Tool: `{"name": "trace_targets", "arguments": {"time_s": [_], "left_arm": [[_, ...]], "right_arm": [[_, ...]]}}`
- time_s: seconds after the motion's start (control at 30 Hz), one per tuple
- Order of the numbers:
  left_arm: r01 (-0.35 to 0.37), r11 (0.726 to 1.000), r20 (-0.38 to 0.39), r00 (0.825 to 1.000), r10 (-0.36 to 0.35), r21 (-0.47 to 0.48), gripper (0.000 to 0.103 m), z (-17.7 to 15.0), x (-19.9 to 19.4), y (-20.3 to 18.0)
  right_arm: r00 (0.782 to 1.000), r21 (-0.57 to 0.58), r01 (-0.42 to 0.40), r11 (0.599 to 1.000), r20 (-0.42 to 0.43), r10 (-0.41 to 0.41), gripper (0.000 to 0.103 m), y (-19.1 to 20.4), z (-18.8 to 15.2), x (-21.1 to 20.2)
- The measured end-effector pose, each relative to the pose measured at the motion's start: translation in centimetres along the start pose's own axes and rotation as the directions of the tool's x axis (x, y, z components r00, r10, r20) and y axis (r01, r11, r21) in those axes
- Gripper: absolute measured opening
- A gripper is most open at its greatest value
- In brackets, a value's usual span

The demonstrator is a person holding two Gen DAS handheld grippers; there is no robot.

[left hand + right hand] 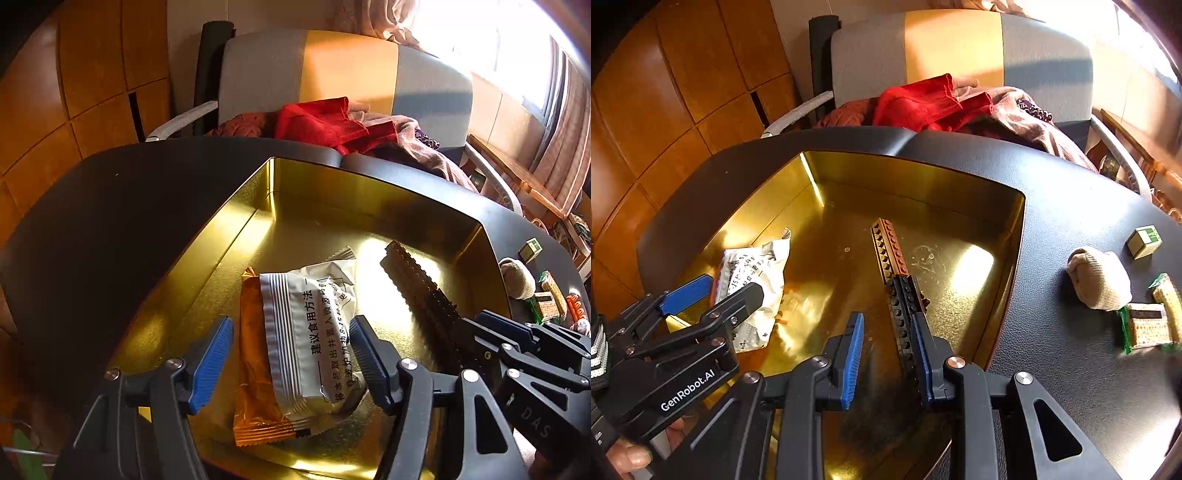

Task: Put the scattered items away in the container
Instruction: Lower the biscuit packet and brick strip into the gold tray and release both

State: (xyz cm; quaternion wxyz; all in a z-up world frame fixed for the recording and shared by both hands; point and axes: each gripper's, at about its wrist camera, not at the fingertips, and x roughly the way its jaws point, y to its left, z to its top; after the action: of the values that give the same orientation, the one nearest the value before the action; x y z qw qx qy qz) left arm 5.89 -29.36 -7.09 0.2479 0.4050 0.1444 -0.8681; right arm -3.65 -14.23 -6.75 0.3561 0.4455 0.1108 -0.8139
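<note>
A gold metal tin (236,229) sits open on the black table; it also shows in the right wrist view (1001,199). In it lie an orange and white snack packet (295,343), also in the right wrist view (753,280), and a long brown and black brick strip (417,284), also in the right wrist view (892,251). My left gripper (291,362) is open over the packet, its fingers either side of it. My right gripper (886,354) is open; the strip's near end lies against its right finger (921,354).
On the table right of the tin lie a beige sock (1100,277), a small green and cream box (1145,242) and wrapped biscuit packets (1148,321). A chair with red and brown cloths (934,103) stands behind the table.
</note>
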Motion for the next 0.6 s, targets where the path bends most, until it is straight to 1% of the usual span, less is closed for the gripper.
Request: {"name": "trace_targets", "arguments": {"time_s": [0.1, 0.17, 0.2, 0.27, 0.43, 0.47, 0.6], "left_arm": [[0.01, 1.0, 0.026, 1.0, -0.009, -0.018, 0.07, -0.1, -0.8, 0.3], [0.016, 1.0, 0.042, 0.999, -0.015, -0.02, 0.07, -0.1, -1.4, 0.4], [0.018, 1.0, 0.049, 0.999, -0.017, -0.02, 0.07, -0.2, -1.7, 0.4], [0.012, 1.0, 0.055, 0.998, -0.011, -0.014, 0.07, -0.3, -1.9, 0.4], [0.022, 0.999, 0.067, 0.998, -0.019, -0.035, 0.07, -0.6, -2.8, 0.6], [0.025, 0.999, 0.075, 0.997, -0.023, -0.033, 0.07, -0.6, -3.1, 0.5], [0.042, 0.999, 0.109, 0.993, -0.041, -0.004, 0.07, -0.9, -4.5, -0.6]], "right_arm": [[1.0, 0.002, 0.01, 1.0, 0.019, -0.01, 0.03, 0.2, -0.2, -0.8], [0.999, 0.003, 0.019, 1.0, 0.034, -0.019, 0.035, 0.4, -0.4, -1.3], [0.999, 0.005, 0.021, 1.0, 0.04, -0.021, 0.035, 0.4, -0.5, -1.6], [0.999, 0.009, 0.022, 1.0, 0.048, -0.022, 0.037, 0.5, -0.6, -2.0], [0.997, 0.01, 0.036, 0.999, 0.073, -0.036, 0.042, 0.7, -1.1, -3.2], [0.996, 0.014, 0.037, 0.999, 0.08, -0.038, 0.043, 0.7, -1.2, -3.4], [0.993, 0.032, 0.052, 0.998, 0.108, -0.055, 0.043, 0.4, -1.6, -4.4]]}}
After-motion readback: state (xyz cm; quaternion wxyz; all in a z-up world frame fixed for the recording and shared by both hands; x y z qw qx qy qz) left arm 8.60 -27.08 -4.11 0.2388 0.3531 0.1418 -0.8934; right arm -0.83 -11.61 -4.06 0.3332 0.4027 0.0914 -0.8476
